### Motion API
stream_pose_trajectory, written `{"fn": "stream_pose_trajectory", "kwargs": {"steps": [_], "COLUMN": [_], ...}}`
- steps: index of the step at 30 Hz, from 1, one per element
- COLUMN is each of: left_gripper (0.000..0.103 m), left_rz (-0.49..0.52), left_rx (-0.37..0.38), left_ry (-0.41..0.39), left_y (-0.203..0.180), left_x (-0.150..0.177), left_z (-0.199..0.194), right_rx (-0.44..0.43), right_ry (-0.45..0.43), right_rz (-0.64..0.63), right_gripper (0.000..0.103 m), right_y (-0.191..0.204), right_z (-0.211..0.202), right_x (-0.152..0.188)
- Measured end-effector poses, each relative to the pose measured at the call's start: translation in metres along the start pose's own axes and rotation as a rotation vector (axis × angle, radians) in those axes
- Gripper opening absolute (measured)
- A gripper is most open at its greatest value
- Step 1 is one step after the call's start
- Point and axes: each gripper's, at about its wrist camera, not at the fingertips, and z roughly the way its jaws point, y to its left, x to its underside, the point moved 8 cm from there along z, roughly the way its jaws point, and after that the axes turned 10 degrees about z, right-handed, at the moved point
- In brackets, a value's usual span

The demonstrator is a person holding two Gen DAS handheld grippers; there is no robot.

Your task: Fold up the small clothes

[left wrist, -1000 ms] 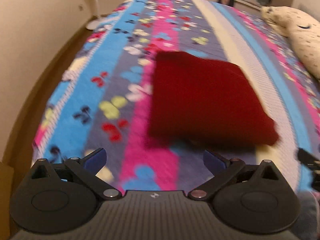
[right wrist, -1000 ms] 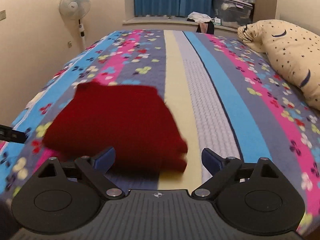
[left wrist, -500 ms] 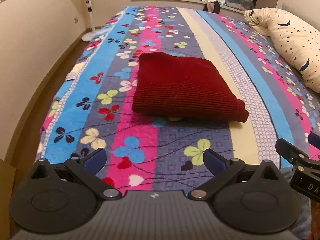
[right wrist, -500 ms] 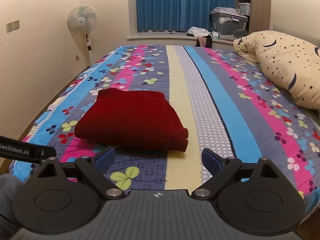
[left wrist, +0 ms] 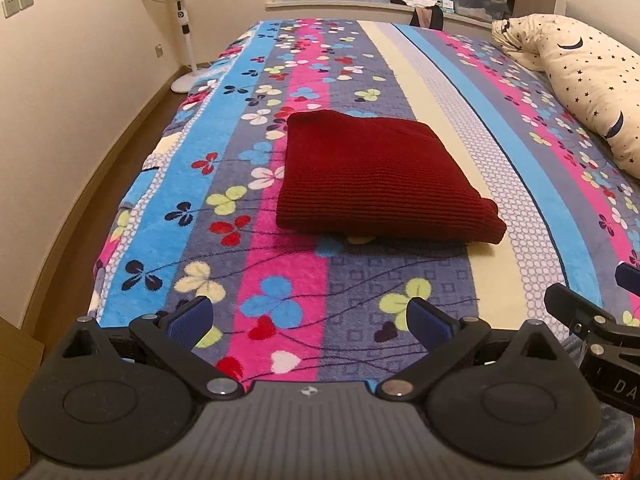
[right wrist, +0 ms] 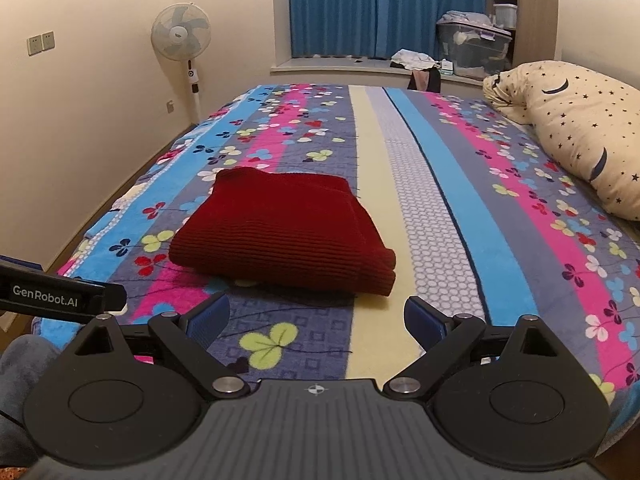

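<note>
A dark red ribbed knit garment [left wrist: 376,180] lies folded into a thick rectangle on the striped flowered bedspread [left wrist: 304,80]; the right wrist view shows the same garment [right wrist: 280,232] left of centre. My left gripper [left wrist: 310,316] hangs open over the near edge of the bed, well short of the garment, nothing between its blue pads. My right gripper [right wrist: 316,320] is open too, empty, and just behind the garment's near right corner. Each view catches a bit of the other gripper at its side edge.
A cream pillow with stars and moons [right wrist: 580,136] lies along the right side of the bed. A standing fan [right wrist: 182,40] is at the far left by the wall. Blue curtains, a window ledge and storage boxes [right wrist: 472,48] are behind the bed. Bare floor runs along the left.
Both grippers have drawn back and risen away from the garment, which now looks smaller and lies still. More of the room shows in both views.
</note>
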Motion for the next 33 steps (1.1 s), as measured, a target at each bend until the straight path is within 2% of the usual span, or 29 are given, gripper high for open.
{"fn": "stream_pose_trajectory", "kwargs": {"steps": [7,33], "left_gripper": [0.103,0.103], "left_rz": [-0.007,0.026], "left_rx": [0.013,-0.019], "left_ry": [0.005,0.0], "left_y": [-0.0018,-0.0019], "left_x": [-0.0002,-0.0027], "left_z": [-0.0006,-0.0028], "right_rx": [-0.003,0.0], "right_ry": [0.021,0.015], "right_rz": [-0.004,-0.012], "right_gripper": [0.096,0.097], "right_y": [0.0017,0.0026], "right_z": [0.002,-0.0001], "right_x": [0.0027,-0.0022]}}
